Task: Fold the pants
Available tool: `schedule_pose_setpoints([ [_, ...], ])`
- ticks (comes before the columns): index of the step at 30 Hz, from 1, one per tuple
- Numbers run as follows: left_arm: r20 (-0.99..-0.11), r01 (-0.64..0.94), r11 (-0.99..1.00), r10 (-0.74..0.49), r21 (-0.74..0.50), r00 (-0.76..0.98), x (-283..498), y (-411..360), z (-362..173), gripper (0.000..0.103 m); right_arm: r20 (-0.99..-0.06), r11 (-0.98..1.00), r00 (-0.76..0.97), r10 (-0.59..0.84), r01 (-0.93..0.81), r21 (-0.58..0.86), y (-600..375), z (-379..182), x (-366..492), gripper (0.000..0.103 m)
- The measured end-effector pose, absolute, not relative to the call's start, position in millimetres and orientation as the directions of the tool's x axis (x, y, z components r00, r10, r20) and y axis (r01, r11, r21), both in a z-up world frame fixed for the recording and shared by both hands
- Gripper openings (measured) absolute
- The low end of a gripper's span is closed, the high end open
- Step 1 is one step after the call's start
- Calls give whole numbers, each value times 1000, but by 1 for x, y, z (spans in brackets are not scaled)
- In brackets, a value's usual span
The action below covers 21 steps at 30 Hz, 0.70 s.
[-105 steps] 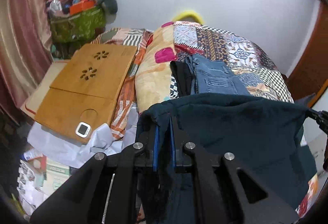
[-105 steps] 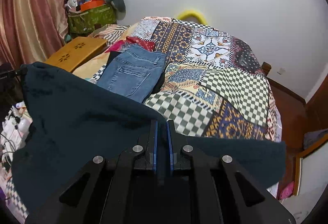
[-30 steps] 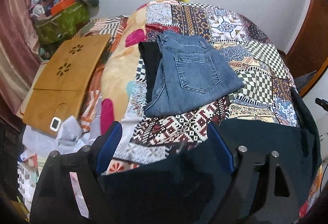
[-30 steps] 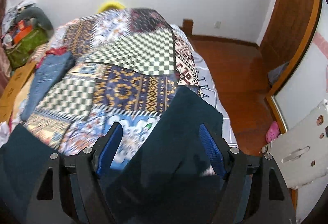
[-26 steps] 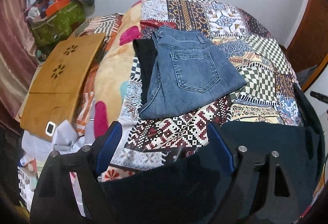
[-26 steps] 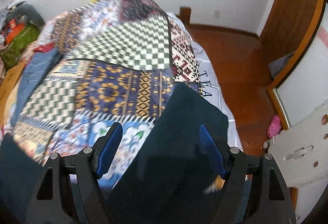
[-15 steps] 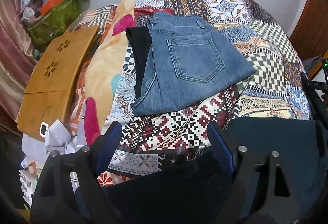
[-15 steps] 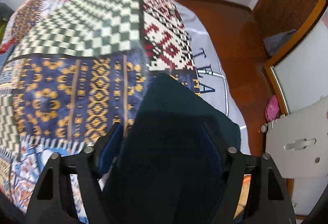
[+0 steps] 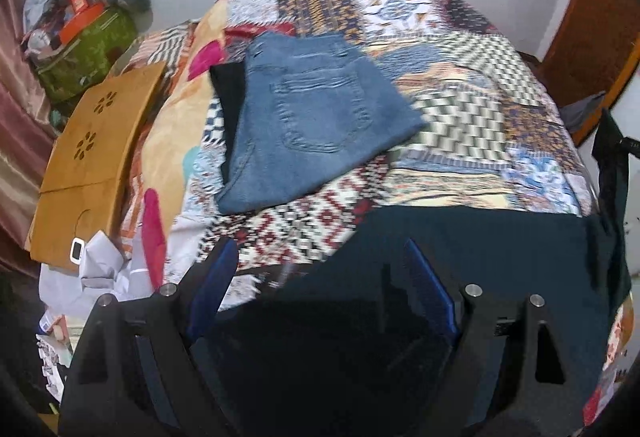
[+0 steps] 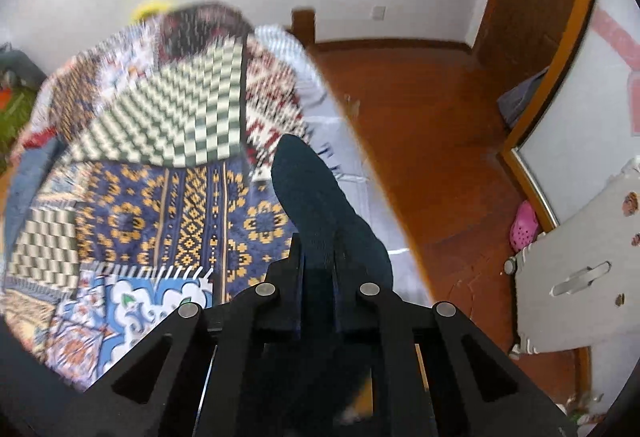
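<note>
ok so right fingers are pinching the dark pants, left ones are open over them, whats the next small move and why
Probably close the left gripper on the near edge of the dark pants. Its fingers stand wide open around that fabric, while the right gripper already pinches the other end of the pants. With both ends held, the pants could be lifted and folded on the patchwork quilt.

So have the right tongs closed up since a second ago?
Yes. The right tongs, spread wide a second ago, are now pinched shut on the dark pants, over the quilt edge.
</note>
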<state>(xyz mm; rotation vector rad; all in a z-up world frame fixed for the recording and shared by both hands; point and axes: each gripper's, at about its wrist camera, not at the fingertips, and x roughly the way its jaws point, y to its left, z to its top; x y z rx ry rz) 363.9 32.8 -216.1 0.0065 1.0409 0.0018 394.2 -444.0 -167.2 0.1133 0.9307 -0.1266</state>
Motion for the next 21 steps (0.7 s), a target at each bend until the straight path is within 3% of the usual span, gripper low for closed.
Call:
schedule_pose_setpoints([
  [11, -864, 186, 983, -97, -4, 494, 328, -71, -201, 86, -697, 975, 717, -24, 172, 144, -510, -102, 294, 9],
  [17, -886, 280, 960, -138, -10, 442, 314, -122, -215, 86, -730, 965, 683, -35, 213, 154, -531, -134, 264, 9],
  [21, -906, 307, 952, -132, -3, 401, 310, -141, -231, 86, -794, 950, 607, -36, 267, 162, -547, -184, 255, 9],
])
